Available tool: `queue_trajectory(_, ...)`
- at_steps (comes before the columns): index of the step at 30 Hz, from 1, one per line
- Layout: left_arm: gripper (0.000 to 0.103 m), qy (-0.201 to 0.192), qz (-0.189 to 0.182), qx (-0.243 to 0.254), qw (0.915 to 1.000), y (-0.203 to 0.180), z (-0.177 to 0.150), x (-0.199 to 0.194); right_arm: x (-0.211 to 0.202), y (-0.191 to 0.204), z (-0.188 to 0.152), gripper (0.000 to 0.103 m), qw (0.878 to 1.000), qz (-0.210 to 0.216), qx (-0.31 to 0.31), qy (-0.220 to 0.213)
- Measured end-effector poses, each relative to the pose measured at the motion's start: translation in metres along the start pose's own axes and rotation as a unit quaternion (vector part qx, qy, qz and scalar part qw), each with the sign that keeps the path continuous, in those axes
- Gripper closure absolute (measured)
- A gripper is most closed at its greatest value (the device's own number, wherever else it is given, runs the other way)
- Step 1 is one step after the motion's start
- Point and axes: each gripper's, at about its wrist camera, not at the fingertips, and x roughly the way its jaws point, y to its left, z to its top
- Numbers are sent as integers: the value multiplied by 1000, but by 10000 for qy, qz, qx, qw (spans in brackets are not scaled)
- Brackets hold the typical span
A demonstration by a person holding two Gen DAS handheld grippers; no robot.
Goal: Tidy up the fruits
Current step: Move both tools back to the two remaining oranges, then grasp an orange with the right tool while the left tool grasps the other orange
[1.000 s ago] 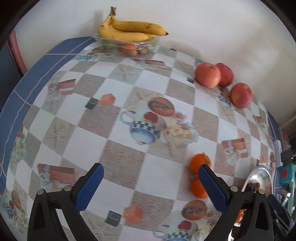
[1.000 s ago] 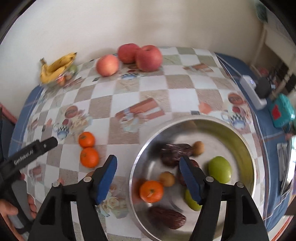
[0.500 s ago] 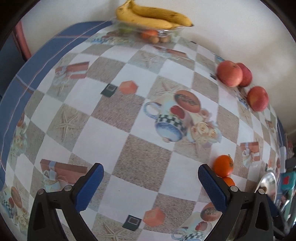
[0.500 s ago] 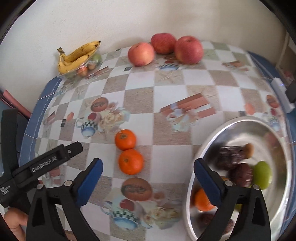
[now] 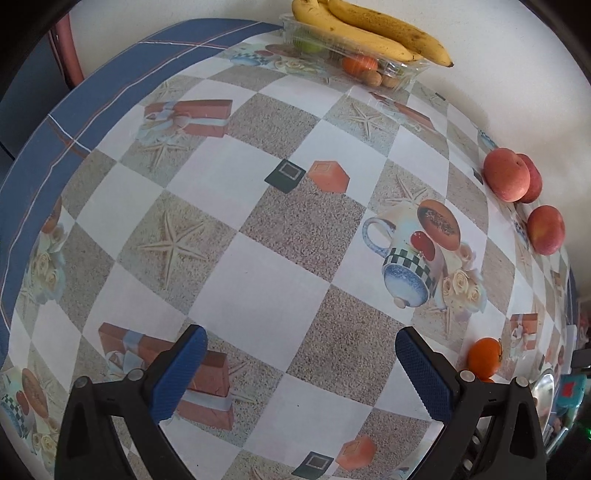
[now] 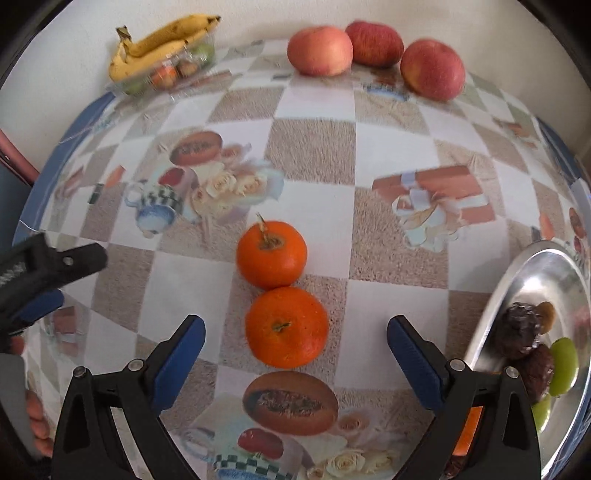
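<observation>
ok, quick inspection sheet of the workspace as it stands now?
Surface: table with checked printed cloth, blue border.
Job's things: two oranges touching, in front of the right tongs; three apples by the wall; steel bowl at right holding dark and green fruit.
Clutter: clear tray with bananas on top.
Grippers: left tongs open, empty, over bare cloth; right tongs open, empty.
Cables: nothing seen.
Surroundings: white wall; teal object past the bowl.

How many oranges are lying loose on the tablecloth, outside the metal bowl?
2: near orange lies between the open right gripper fingers; far orange touches it behind. Another orange-coloured fruit shows in the metal bowl, mostly hidden.
</observation>
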Motion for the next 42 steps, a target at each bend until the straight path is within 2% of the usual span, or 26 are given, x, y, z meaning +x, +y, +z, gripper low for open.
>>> queue_trajectory(4,0,102,3,30,9999,-1,1,7,4,9,0,0,9992,-284,-270,-62)
queue_trajectory(11,0,86,58,152,9998,-1,1,10,4,9,0,0,9993,-223,-290,-67)
queue_trajectory(16,0,43,349,413,9985,-9,0,15,-1,11,-20,0,9976,-202,-373,-553)
queue_trajectory(23,0,68,737,734,9946,-23,-4,22,-2,13,-22,0,9977,-230,-391,-495)
queue_trajectory(26,0,99,687,670,9953,-23,-4,23,-6,13,-19,10,9976,-240,-374,-531)
queue_trajectory(28,0,112,606,646,9960,-24,-5,22,-7,14,-15,22,9975,-218,-404,-545)
queue_trajectory(32,0,161,294,644,9974,-31,-8,16,-9,13,-13,31,9976,-204,-385,-539)
queue_trajectory(33,0,176,181,652,9976,-34,-9,15,-9,12,-13,36,9976,-202,-379,-542)
queue_trajectory(34,0,190,22,686,9975,-39,-10,14,-11,10,-12,49,9975,-202,-372,-563)
queue_trajectory(36,0,157,-177,783,9966,-50,-12,12,-13,7,-11,62,9977,-18,-359,-568)
queue_trajectory(37,1,122,-259,840,9961,-56,-14,11,-15,3,-9,62,9980,82,-285,-551)
queue_trajectory(39,1,25,-428,973,9943,-69,-16,6,-16,-3,-8,62,9982,2,-205,-565)
queue_trajectory(42,1,-89,-855,1167,9894,-88,-20,-2,-17,-16,-7,62,9983,5,-9,-575)
